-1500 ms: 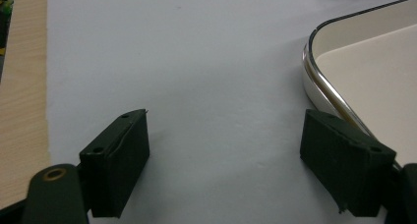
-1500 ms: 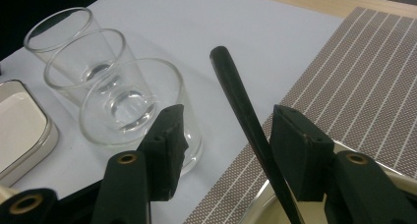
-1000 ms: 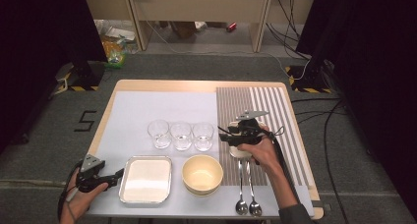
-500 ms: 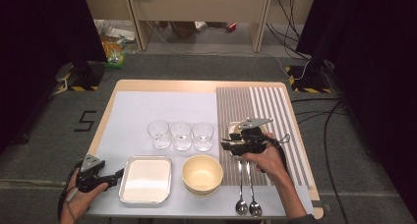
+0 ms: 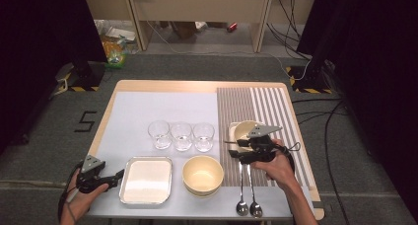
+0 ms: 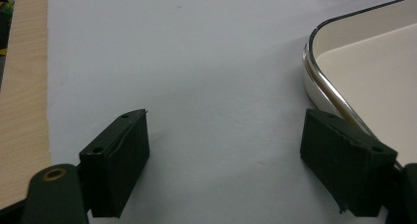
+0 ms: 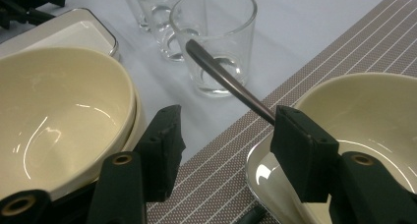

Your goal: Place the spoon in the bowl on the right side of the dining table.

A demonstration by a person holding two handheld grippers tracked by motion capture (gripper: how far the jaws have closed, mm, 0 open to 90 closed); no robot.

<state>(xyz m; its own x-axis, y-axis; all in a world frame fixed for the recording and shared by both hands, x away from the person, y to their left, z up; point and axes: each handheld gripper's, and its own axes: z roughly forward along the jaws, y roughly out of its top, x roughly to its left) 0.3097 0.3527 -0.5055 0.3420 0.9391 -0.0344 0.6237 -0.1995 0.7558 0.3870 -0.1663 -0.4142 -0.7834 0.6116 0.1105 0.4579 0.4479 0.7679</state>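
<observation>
Backing off with right tongs [image 7: 228, 116] released wider, leaving dark-handled utensil [image 7: 226, 79] propped in small bowl [image 7: 373, 111]; left tongs [image 6: 226, 123] released, idle beside tray [image 6: 314, 71].

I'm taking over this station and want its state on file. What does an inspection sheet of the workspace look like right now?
Surface: wooden table with a white mat and a striped placemat; no spills seen.
Job's things: small bowl on a square plate; dark utensil handle rising beside one right jaw, not clamped.
Other tableware: three glasses in a row, metal tray, large bowl, two spoons side by side.
Clutter: nothing seen on the table.
Grippers: left gripper open, low over the mat beside the tray; right gripper open, between the two bowls.
Cables: loose floor cables to the right.
Surroundings: grey floor, bagged items at back left.
</observation>
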